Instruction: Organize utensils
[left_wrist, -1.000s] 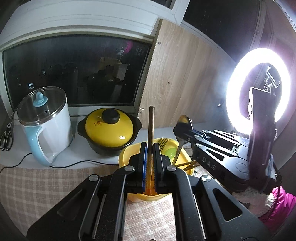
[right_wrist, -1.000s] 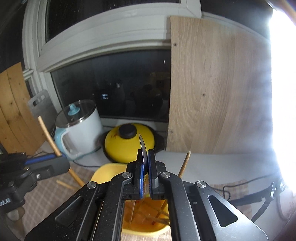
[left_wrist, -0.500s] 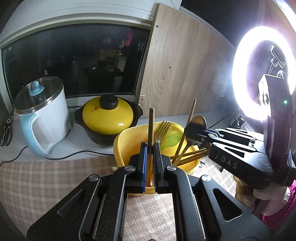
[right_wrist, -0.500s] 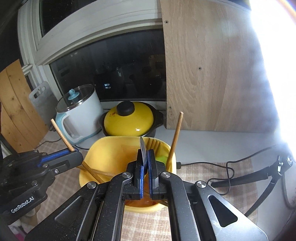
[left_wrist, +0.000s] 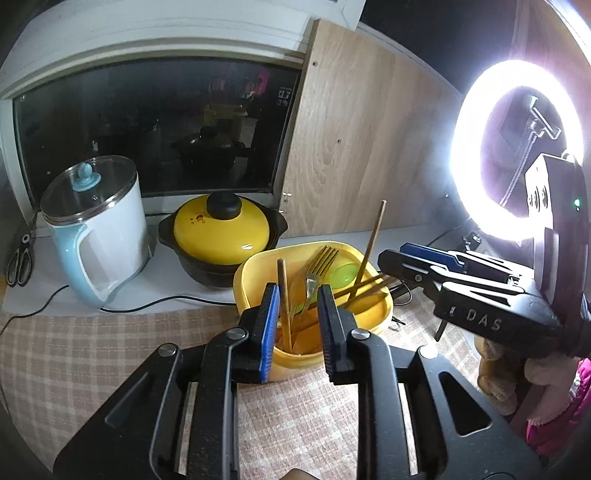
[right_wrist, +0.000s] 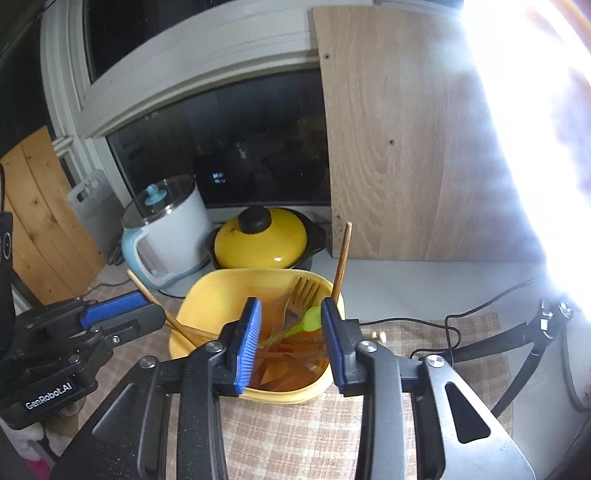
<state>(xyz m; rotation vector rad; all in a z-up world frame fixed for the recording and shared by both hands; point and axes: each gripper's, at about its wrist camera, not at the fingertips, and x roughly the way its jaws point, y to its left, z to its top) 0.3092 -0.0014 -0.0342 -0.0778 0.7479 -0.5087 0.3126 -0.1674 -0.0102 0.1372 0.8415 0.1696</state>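
the left gripper (left_wrist: 295, 325) hangs over the near rim of the yellow tub (left_wrist: 258, 269) with its jaws spread apart. a wooden chopstick (left_wrist: 283, 295) stands between the pads, close to the left pad; contact cannot be confirmed, and nothing is clamped. the right gripper (right_wrist: 291, 339) is likewise spread wide and empty, poised over the same tub from the other side.

the utensils sit inside the tub: a metal fork (left_wrist: 316, 273), a green spoon (left_wrist: 341, 275), several chopsticks lying crosswise, and one long chopstick (right_wrist: 341, 258) leaning upright against the far rim.

risks from this position:

- the upright chopstick between the left pads appears loosely propped. a sideways nudge from a pad would likely tip it out over the rim onto the checked cloth (left_wrist: 110, 350).
- both grippers crowd one small opening. a simultaneous descent could bring the fingers into collision.
- the tub looks light. pressing on its rim could slide or tilt it and spill the contents.
- the tall leaning chopstick may be levered out if the pile beneath it is disturbed.
- the power cord (left_wrist: 147, 304) of the kettle (left_wrist: 96, 229) runs just behind the tub; a shifted tub could ride over it.
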